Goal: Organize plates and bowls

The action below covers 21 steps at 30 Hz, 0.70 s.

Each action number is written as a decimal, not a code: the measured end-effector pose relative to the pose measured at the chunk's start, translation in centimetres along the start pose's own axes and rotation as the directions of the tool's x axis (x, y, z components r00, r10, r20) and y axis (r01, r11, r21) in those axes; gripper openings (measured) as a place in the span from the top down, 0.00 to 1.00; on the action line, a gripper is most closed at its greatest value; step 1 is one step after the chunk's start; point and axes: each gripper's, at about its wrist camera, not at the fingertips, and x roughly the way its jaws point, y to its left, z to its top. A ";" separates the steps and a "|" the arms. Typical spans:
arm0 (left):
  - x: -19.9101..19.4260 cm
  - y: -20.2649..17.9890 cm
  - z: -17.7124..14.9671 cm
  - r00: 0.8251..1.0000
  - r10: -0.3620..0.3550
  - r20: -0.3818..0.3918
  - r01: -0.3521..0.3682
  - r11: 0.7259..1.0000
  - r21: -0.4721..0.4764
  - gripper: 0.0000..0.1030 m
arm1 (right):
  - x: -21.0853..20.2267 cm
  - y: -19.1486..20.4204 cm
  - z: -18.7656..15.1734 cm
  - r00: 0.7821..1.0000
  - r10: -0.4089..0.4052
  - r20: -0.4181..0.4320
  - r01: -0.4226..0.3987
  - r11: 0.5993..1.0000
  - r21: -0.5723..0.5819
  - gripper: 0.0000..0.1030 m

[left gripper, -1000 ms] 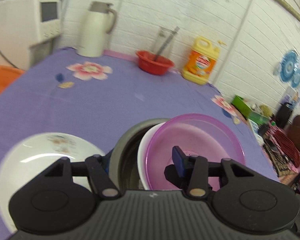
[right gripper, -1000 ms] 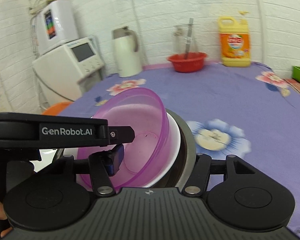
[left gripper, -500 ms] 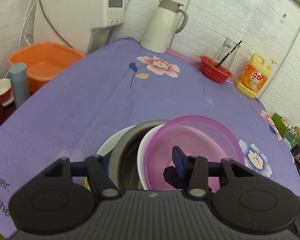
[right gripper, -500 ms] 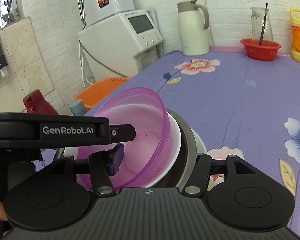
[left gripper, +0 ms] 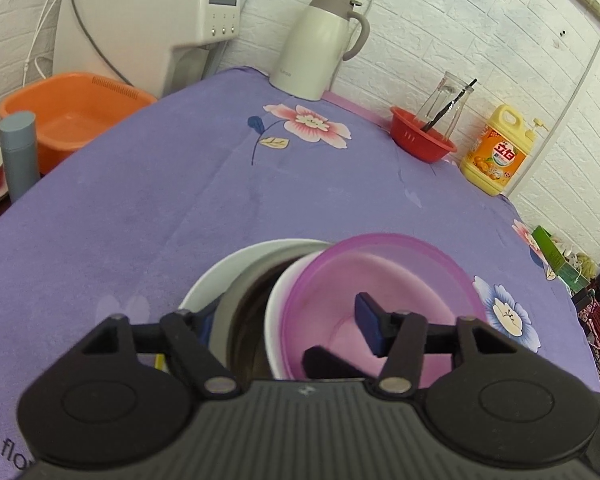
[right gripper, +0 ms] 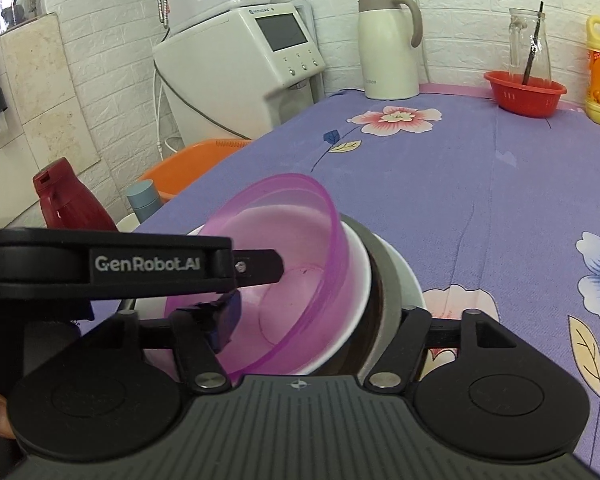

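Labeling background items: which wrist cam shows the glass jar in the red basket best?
Right wrist. The glass jar stands upright and sharp in the red basket, dark stick inside. In the left wrist view the jar is smaller, tilted by fisheye distortion and slightly blurred.

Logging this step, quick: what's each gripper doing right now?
Left gripper: shut on the bowl stack.
Right gripper: shut on the same bowl stack.

— How is the pink bowl (left gripper: 384, 280) finished?
— Translucent glossy plastic is seen; the white bowl (right gripper: 358, 280) under it looks smooth.
— And the tablecloth (left gripper: 180, 208)?
— Matt printed cloth is shown.
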 end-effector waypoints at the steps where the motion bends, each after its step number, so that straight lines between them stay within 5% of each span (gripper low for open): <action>1: -0.1 0.0 0.1 1.000 0.001 0.008 -0.001 1.000 0.003 0.42 | 0.1 0.2 0.0 1.000 -0.003 0.000 0.003 1.000 -0.003 0.00; 10: -2.8 0.1 2.6 0.991 -0.007 0.136 0.008 1.000 -0.005 0.34 | -1.2 -0.4 0.8 0.997 0.007 0.073 -0.010 0.999 0.044 0.00; 21: -3.8 -0.1 2.8 0.986 0.003 0.165 -0.002 1.000 -0.006 0.31 | -0.3 0.1 0.5 0.999 0.028 0.018 -0.029 0.999 0.031 0.00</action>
